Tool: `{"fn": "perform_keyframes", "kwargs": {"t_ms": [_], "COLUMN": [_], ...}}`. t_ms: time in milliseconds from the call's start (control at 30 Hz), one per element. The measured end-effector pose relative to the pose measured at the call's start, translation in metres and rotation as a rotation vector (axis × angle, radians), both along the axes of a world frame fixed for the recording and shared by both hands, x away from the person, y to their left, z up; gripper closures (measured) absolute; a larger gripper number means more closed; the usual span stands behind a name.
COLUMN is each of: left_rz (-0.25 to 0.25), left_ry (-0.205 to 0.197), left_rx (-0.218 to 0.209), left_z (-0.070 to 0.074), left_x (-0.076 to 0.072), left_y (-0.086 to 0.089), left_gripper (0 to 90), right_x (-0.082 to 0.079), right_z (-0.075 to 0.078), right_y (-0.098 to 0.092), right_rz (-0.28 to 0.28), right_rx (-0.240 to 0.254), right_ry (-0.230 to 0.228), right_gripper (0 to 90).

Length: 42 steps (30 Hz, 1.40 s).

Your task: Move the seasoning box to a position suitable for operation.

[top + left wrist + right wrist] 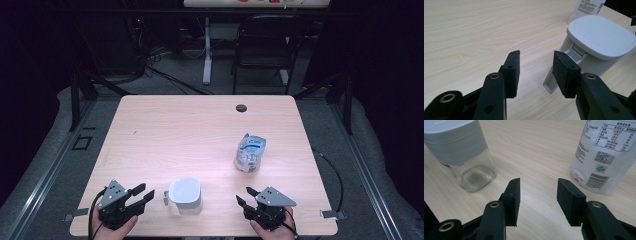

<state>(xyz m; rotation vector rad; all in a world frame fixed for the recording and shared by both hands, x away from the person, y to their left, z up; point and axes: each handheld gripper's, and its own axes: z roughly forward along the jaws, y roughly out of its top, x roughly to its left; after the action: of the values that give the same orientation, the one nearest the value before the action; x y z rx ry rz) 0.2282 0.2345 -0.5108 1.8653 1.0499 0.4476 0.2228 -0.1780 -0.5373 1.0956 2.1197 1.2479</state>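
Observation:
A clear container with a pale grey lid (184,194) stands near the table's front edge, between my two grippers. My left gripper (145,192) sits just left of it, open with nothing between the pads. In the left gripper view the gripper (536,53) points at the container (599,35), whose side latch (550,81) hangs down to the table. My right gripper (243,195) is open to the container's right. In the right gripper view it (538,181) faces bare wood between the container (461,145) and a white printed pouch (604,152). That pouch (249,152) stands upright farther back.
The wooden table (190,130) has a dark round hole (241,108) near its far edge. Beyond it stand a black chair (265,45) and a white desk leg (206,50), with cables on the floor. Grey floor surrounds the table.

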Motion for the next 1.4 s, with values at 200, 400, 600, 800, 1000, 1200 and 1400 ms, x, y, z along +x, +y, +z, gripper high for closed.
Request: {"fn": "perform_keyframes", "kwargs": {"t_ms": [200, 400, 600, 800, 1000, 1200, 1400], "left_rz": [-0.012, -0.033, -0.075, -0.137, -0.17, -0.188, -0.196], "left_ry": [0.003, 0.005, 0.007, 0.015, 0.006, 0.017, 0.029], "left_rx": [-0.008, 0.008, 0.02, 0.023, 0.071, 0.076, 0.082], "left_z": [0.013, 0.02, 0.03, 0.035, 0.036, 0.034, 0.03], "left_x": [0.003, 0.006, 0.009, 0.013, 0.013, 0.014, 0.018], "left_y": [0.001, -0.009, -0.019, -0.034, -0.047, -0.05, -0.055], "left_gripper": [66.0, 73.8, 82.0, 89.9, 90.0, 90.0, 90.0], "right_x": [-0.002, -0.003, -0.005, -0.005, -0.005, -0.005, -0.007], "right_z": [-0.001, 0.0, -0.001, -0.001, -0.003, -0.004, -0.006], "right_y": [-0.004, -0.007, -0.009, -0.008, -0.007, -0.005, -0.003], "right_rz": [0.005, -0.02, -0.011, -0.014, -0.008, -0.002, 0.0], "right_rx": [-0.024, -0.05, -0.037, -0.029, -0.029, -0.025, -0.027], "right_ry": [-0.017, -0.028, 0.019, 0.018, 0.023, 0.027, 0.023], "right_gripper": [55.0, 53.8, 58.7, 61.6, 63.7, 64.3, 64.0]}}
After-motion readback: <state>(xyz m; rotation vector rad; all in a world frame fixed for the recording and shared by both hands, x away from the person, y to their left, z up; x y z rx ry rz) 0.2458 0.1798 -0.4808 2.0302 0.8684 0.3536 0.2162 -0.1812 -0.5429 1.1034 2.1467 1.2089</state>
